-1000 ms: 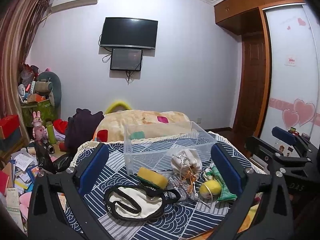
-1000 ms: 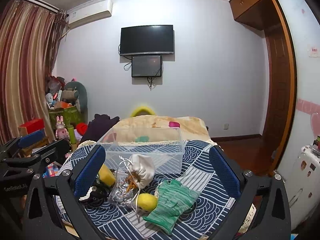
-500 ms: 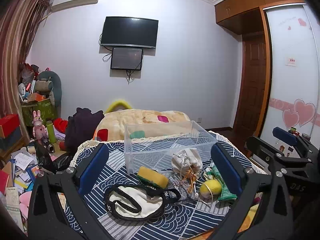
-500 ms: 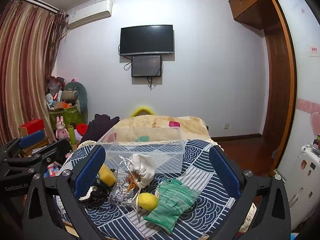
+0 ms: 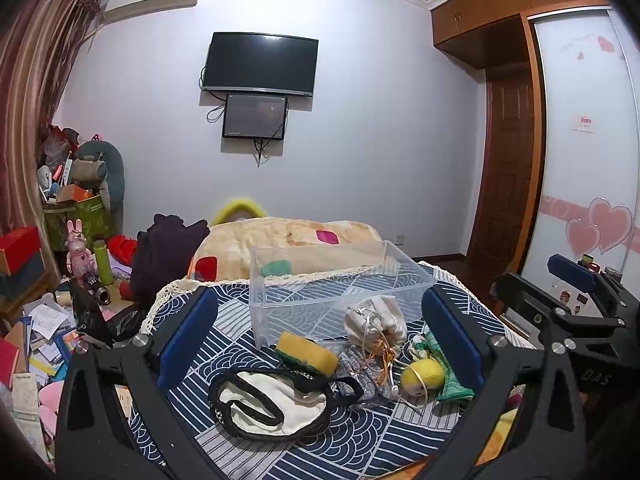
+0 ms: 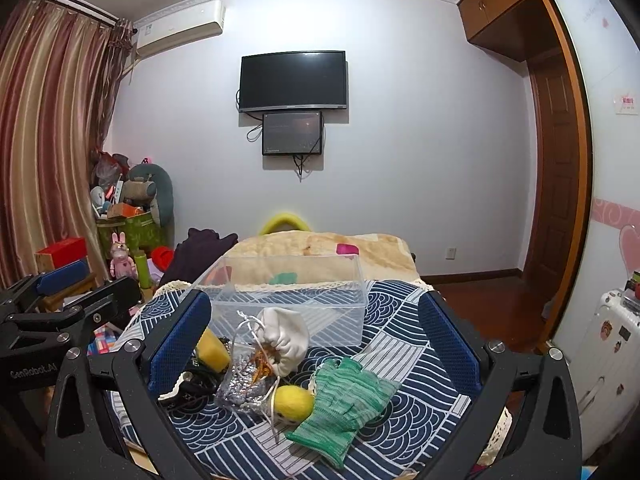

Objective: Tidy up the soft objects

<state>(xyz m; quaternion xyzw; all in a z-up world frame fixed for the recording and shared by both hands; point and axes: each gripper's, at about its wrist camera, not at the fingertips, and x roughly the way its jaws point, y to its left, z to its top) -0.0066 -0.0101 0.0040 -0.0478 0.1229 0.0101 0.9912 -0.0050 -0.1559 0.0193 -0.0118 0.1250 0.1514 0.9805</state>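
Note:
On a blue patterned cloth (image 5: 352,444) stands an empty clear plastic box (image 5: 332,288), also in the right wrist view (image 6: 288,296). In front of it lie a yellow sponge (image 5: 306,354), a white cloth with black straps (image 5: 276,402), a white drawstring pouch (image 5: 376,322), a silvery mesh bag (image 6: 244,382), a yellow ball (image 6: 294,402) and a green glove (image 6: 348,400). My left gripper (image 5: 320,340) is open and empty, above the sponge and cloth. My right gripper (image 6: 312,340) is open and empty, above the pouch and glove.
A blanket-covered bed (image 5: 288,248) lies behind the box. Cluttered papers and toys (image 5: 44,320) fill the floor at left. A wardrobe with sliding door (image 5: 580,160) stands at right. A white suitcase (image 6: 600,352) is at right in the right wrist view.

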